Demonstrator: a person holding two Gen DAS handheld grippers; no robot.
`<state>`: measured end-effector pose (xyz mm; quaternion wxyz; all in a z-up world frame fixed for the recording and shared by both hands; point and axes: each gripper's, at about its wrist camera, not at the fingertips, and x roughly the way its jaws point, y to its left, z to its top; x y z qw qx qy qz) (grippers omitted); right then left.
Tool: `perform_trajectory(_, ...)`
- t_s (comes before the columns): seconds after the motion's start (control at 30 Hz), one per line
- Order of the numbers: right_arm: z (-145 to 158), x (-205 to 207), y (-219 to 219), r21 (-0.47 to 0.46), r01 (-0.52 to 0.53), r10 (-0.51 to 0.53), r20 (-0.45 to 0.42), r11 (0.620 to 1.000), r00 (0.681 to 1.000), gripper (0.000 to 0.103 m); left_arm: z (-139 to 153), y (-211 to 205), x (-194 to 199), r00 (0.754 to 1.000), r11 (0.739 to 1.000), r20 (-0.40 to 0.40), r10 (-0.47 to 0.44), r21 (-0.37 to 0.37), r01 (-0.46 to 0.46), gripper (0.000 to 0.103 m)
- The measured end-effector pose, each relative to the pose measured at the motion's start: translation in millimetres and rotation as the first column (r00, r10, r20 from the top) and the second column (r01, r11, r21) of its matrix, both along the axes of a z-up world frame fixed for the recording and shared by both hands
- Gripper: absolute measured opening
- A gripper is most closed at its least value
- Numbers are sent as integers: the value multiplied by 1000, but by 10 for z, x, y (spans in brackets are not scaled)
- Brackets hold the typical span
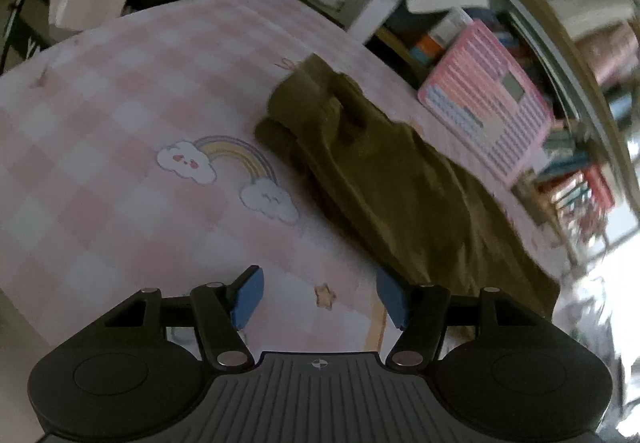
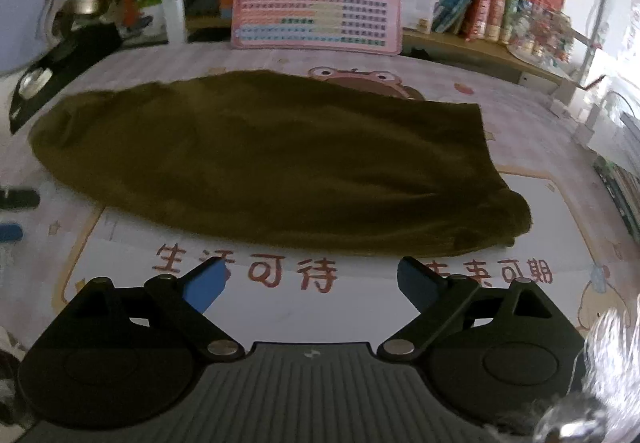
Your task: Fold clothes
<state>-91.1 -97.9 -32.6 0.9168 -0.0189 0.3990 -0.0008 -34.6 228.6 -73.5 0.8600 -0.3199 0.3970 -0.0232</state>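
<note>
Both grippers, left (image 1: 318, 297) and right (image 2: 310, 285), hover with jaws spread, holding nothing. Just ahead, the olive garment (image 2: 256, 163) lies flattish on the printed pink sheet (image 1: 120, 123), long axis crosswise to the right gripper, probably nearer. Cluttered bookshelves (image 2: 500, 3) stand behind.

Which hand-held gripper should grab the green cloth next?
Probably right. The right hand-held gripper faces the green cloth squarely, open, near its edge. The left hand-held gripper points mostly at bare bedsheet.

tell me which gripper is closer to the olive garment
Left. The left gripper has one finger at the olive garment's edge; the right gripper sits just short of its near edge.
</note>
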Motion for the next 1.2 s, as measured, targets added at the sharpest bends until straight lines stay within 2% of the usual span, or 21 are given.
perform_trajectory(0.13,-25,88,126,-24,-38,38,-6,999,999,93,-91,174,174,997,990,18,73,-120,-70,61)
perform_trajectory(0.27,-12,296,246,-6,-52,52,-6,999,999,93,-229,292,408,990,955,-7,142,-263,-138,59)
perform_trajectory(0.33,18,430,322,2,-68,68,1,998,998,93,-259,311,526,985,939,-13,169,-303,-165,59)
perform_trajectory(0.47,102,748,503,-13,-112,112,48,994,993,93,-310,317,699,971,906,-44,237,-351,-237,50)
perform_trajectory(0.53,131,958,585,-20,-125,126,70,992,990,93,-326,310,728,960,889,-67,271,-365,-276,44)
perform_trajectory(0.6,143,1204,664,-7,-124,124,72,992,990,92,-338,299,739,953,885,-83,292,-354,-302,30)
perform_trajectory(0.77,70,1819,930,-2,-125,124,66,992,990,91,-374,331,695,952,877,-73,297,-375,-302,32)
perform_trajectory(0.9,-165,2180,1122,-48,-90,90,-3,995,996,91,-382,352,680,954,874,-72,290,-387,-295,35)
perform_trajectory(1.0,-316,2160,1196,-91,-94,94,-4,991,996,91,-395,359,678,949,861,-77,305,-402,-310,36)
perform_trajectory(1.1,-311,1927,1230,-124,-134,140,37,983,989,91,-413,357,673,940,843,-85,330,-422,-333,35)
perform_trajectory(1.2,-326,1748,1245,-126,-169,176,40,978,984,91,-401,319,656,925,826,-99,368,-423,-374,35)
